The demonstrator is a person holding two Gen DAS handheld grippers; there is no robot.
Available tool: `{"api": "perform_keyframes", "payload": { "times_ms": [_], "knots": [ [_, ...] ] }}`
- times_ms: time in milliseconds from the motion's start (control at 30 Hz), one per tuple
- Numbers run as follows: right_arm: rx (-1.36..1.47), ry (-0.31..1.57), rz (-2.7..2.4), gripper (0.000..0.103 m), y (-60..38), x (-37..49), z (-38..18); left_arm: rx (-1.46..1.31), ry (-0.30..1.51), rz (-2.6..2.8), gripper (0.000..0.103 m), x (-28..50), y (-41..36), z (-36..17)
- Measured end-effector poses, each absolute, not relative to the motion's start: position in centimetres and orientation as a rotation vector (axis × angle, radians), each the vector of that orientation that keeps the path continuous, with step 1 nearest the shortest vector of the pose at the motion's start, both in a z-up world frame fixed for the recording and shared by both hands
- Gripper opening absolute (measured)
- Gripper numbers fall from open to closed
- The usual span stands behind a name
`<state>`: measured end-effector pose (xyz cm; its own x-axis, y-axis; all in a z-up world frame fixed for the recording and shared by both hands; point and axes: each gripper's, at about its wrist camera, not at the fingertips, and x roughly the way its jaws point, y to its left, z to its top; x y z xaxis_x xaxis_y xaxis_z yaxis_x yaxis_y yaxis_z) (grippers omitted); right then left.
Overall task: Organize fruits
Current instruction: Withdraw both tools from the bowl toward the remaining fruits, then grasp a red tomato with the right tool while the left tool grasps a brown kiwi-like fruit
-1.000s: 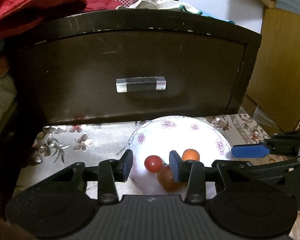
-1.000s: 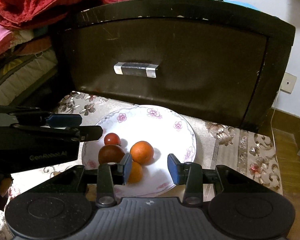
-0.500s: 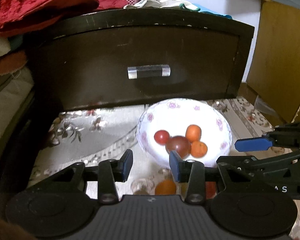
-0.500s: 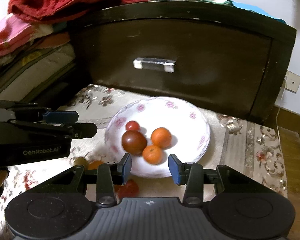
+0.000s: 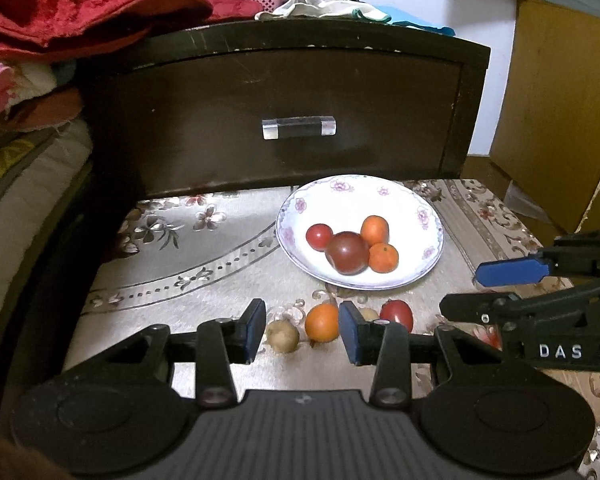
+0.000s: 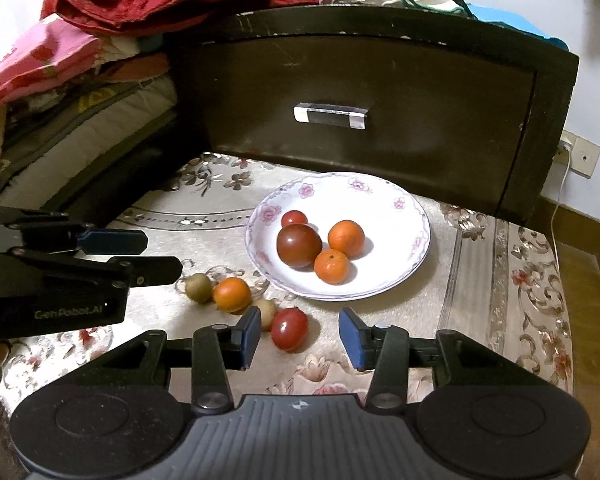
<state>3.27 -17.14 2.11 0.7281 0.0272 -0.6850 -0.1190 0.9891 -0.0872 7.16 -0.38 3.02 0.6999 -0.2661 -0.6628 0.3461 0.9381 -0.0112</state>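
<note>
Right wrist view: your right gripper, jaws just widened and empty, frames a red oval tomato near its left pad; centre it, then carry it to the floral white plate.

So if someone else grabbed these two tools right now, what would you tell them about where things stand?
Left hand-held gripper: open, empty.
Right hand-held gripper: open, empty; its jaws have just been opening.
Plate holds four fruits: a dark tomato, a small red tomato and two oranges.
Left on the cloth in front of the plate: an orange, a red tomato and two brownish-green fruits.
Likely next: move those four onto the plate.
</note>
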Motion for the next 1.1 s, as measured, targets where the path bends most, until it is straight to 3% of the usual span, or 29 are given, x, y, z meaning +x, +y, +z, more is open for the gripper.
{"api": "perform_keyframes", "payload": {
  "times_ms": [433,1100],
  "knots": [
    [-0.126,0.728,0.086,0.043,-17.2,2.8,3.6,0.196,0.72,-0.354,0.046,5.6,-0.3,2.1],
    [-0.201,0.821,0.116,0.043,-16.9,6.5,-1.6,0.167,0.792,-0.409,0.046,10.8,0.3,-2.8]
  ]
}}
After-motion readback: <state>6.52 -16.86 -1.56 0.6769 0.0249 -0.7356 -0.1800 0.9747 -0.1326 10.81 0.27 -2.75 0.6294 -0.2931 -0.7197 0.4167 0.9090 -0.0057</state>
